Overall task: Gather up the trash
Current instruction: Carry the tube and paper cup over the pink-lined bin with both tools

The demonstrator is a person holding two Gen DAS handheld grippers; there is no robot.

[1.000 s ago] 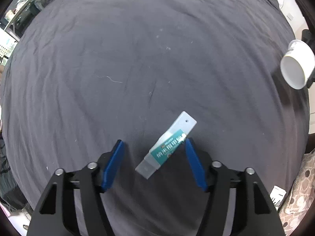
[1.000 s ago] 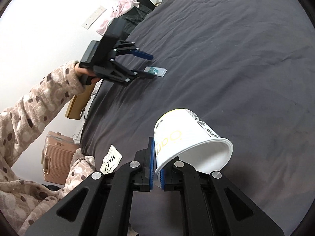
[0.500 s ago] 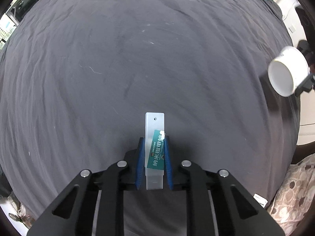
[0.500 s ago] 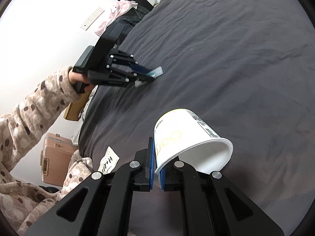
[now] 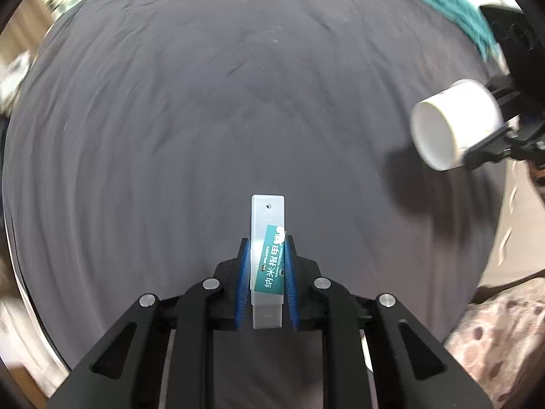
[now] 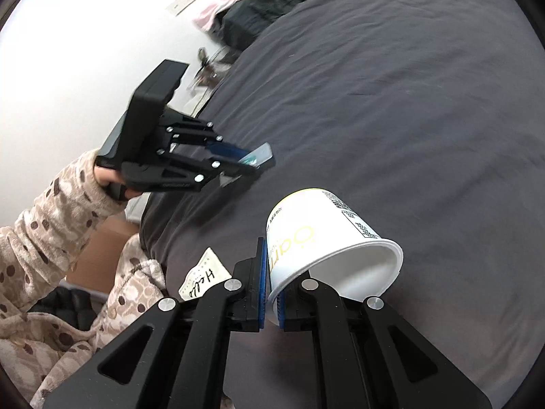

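Observation:
My left gripper is shut on a flat clear plastic packet with a green label, held above the dark grey bedsheet. The right wrist view shows that same left gripper with the packet sticking out past its blue pads, a hand in a spotted sleeve holding it. My right gripper is shut on the wall of a white paper cup with yellow lettering, its mouth facing right. In the left wrist view the cup hangs at the right edge.
A teal cloth lies at the sheet's far right corner. A white paper tag with handwriting lies by the bed's edge near the spotted garment. Pink and dark clothes are piled at the far end, and a brown box stands beside the bed.
The left gripper closed on the packet, lifted it off the sheet and carried it toward the cup. The cup has come closer and larger in the left wrist view.

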